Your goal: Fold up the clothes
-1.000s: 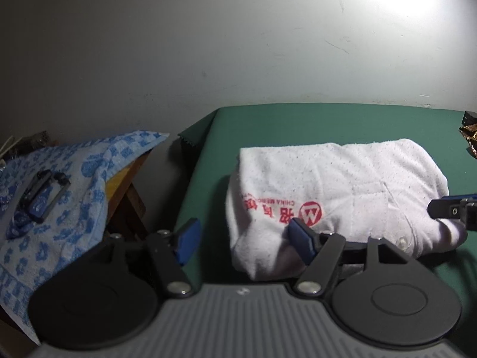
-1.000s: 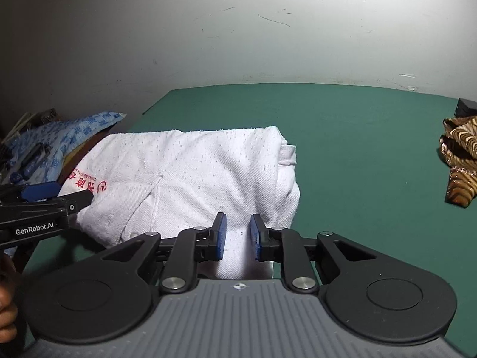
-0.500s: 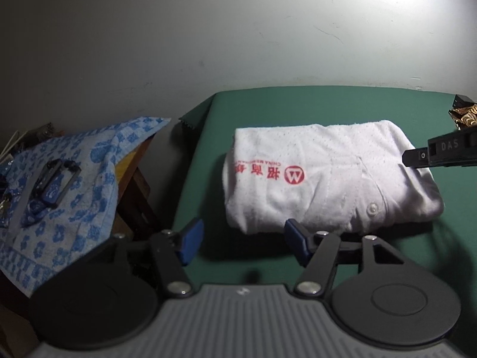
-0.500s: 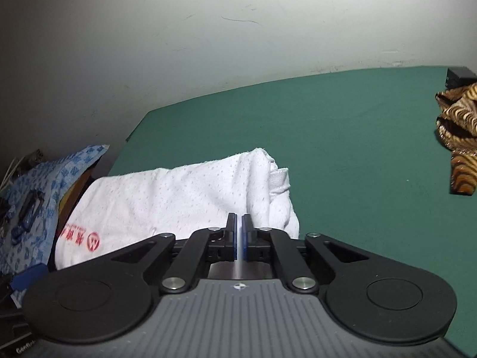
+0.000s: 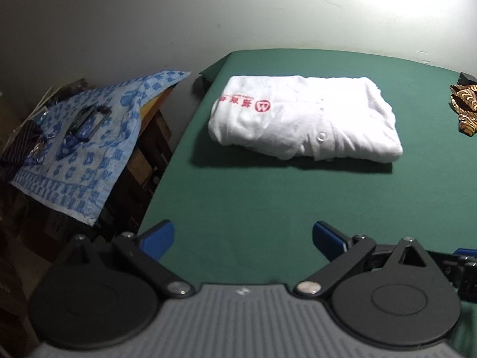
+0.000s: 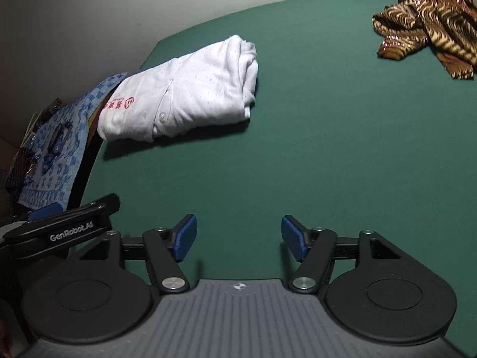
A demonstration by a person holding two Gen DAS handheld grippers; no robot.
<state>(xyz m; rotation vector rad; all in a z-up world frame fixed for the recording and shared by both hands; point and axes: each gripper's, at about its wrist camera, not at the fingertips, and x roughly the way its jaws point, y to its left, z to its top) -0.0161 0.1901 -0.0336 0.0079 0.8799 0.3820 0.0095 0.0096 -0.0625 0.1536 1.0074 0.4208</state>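
A: Left to right, left wrist view. Left of frame: blue-and-white patterned cloth (image 5: 89, 146) draped over a side stand, off the table. Centre, upper half: white knit shirt with a red printed logo and a button placket (image 5: 304, 119), lying as a compact folded bundle on the green felt table (image 5: 268, 203). Far right edge: crumpled brown-and-gold striped garment (image 5: 465, 110).

B: Claws?

A: Left gripper (image 5: 243, 238) jaws spread wide, nothing between them, low in frame and well short of the shirt. Right gripper (image 6: 238, 235) likewise spread and empty, over bare felt.

B: Task status?

A: White shirt lies folded. The striped garment, upper right of the right wrist view (image 6: 426, 21), lies in a heap.

B: Handling, judged?

A: Both light, soft, limp. The striped fabric looks shiny, possibly slippery; pinch a hem or a corner. The white bundle would spill its layers if lifted by one edge; take it from both ends.
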